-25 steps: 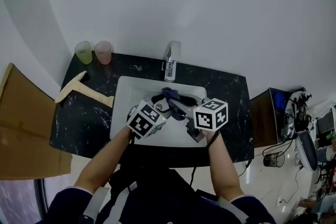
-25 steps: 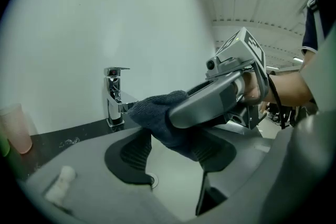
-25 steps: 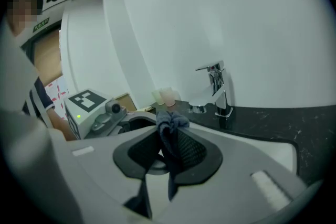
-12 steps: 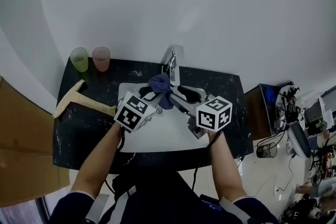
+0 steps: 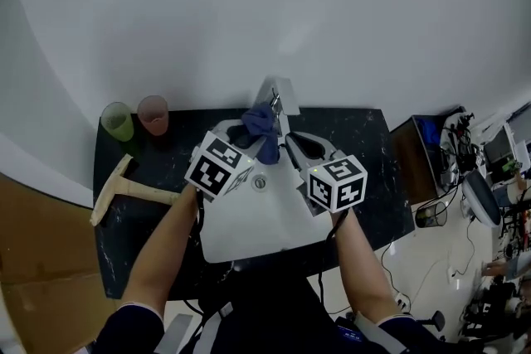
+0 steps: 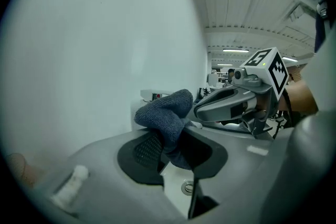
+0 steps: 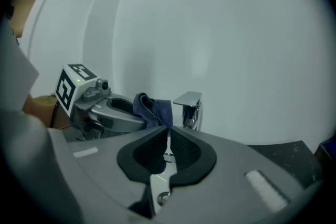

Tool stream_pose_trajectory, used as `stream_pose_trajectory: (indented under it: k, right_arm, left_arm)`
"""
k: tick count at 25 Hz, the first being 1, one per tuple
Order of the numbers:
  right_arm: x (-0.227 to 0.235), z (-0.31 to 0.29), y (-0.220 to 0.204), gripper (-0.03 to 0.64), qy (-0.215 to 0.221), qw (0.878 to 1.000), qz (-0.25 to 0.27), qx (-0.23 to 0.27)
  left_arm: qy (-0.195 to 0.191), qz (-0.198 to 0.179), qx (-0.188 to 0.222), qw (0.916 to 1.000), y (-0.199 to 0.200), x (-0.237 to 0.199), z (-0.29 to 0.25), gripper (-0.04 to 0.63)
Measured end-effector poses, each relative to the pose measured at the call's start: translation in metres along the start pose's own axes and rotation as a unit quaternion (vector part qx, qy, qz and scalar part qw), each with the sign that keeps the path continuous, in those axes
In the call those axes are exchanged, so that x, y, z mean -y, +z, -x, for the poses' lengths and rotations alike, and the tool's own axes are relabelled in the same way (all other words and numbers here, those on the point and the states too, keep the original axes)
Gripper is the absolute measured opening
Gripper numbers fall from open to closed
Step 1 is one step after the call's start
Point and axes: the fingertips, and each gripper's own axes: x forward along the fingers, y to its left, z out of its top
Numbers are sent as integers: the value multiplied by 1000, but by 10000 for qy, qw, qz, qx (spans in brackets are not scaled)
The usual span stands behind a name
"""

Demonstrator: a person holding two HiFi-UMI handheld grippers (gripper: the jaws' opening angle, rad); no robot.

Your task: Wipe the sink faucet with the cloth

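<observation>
**At the faucet: cloth held by both grippers, wipe about to begin**

Short of the faucet [image 7: 189,105] and over the sink [image 5: 265,240], the person's forearms [image 5: 162,249] are stretched out roughly side by side. The wrists are tipped a little downward, so that both tools are aimed at the faucet.

- **Left gripper** [image 6: 170,141]: set to the faucet's left. Its jaws have just been closing and are stopped partway on a bunched fold of the cloth [image 6: 165,113], which is pressed between the pads.
- **Right gripper** [image 7: 168,136]: set just short of the faucet, slightly to its right. Its jaws have just been closing and are drawn almost together, with only a thin slit left. A corner of the cloth appears to be pinched at the tips.
- **Cloth**: dark blue and lifted clear of the basin. It is bunched just in front of the spout on its left side; contact with the spout cannot be settled.
- **Hold**: the two-point grip is judged to keep the cloth gathered and steerable, ready to be drawn over the spout.
- **Faucet**: chrome and flat-topped, standing against the white wall.
</observation>
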Motion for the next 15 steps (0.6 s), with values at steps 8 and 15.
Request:
stream_pose_trajectory:
  k: [8,15]
  right_arm:
    - [-1,-2,-21,6,-306,9986,168,-394]
    - [-4,-2,-21,5,-345,9979,351,-410]
  left_arm:
    - [103,110,-137,9998,-14,-13,-36,94]
    - [490,165,-215,9984,-22,-47,-59,94]
